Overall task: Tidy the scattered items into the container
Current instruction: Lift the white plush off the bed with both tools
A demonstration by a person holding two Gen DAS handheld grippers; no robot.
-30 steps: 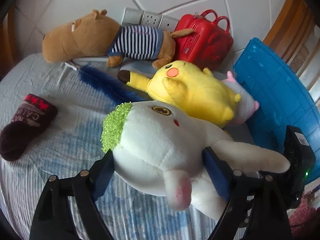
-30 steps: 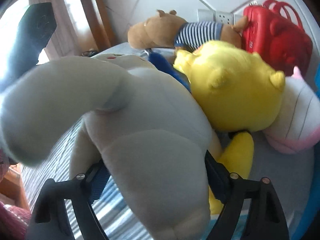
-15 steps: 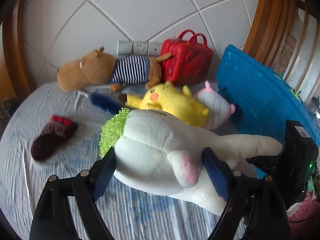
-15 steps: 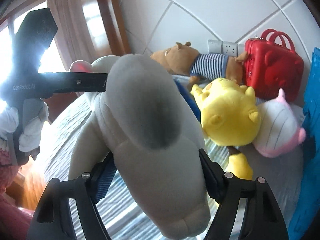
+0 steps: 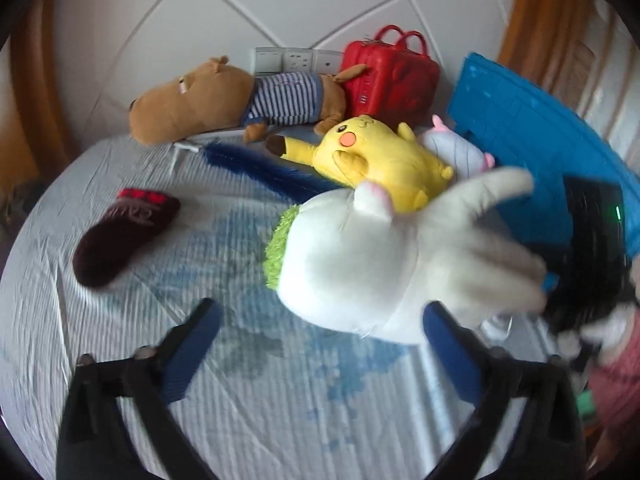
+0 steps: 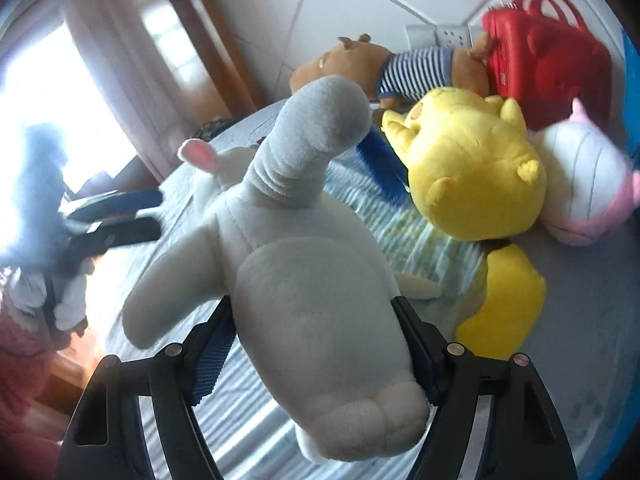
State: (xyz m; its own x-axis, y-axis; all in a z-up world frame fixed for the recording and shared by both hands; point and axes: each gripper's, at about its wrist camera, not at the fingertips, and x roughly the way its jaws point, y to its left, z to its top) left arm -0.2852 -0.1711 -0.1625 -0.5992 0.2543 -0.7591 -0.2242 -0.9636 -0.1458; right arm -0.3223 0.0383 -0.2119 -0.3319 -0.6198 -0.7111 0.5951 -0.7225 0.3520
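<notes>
The left hand-held gripper [image 5: 320, 344] is now standing with its jaws wide apart, having just let go of the white plush [image 5: 352, 264], while the right hand-held gripper [image 6: 316, 344] is staying clamped on the toy's leg. That is looking like a handover: the right side alone is carrying the plush, off the bed [image 5: 132, 344], toward the blue container [image 5: 536, 136] at two o'clock in the left wrist view. Counting what is lying scattered: one yellow plush [image 5: 380, 156] at twelve o'clock, one pink-and-white plush [image 5: 460, 152] just beside it, one brown striped-shirt plush [image 5: 224, 100] at eleven, one red case [image 5: 392, 76], one blue brush [image 5: 264, 168], one dark sock [image 5: 120, 236] at ten.
</notes>
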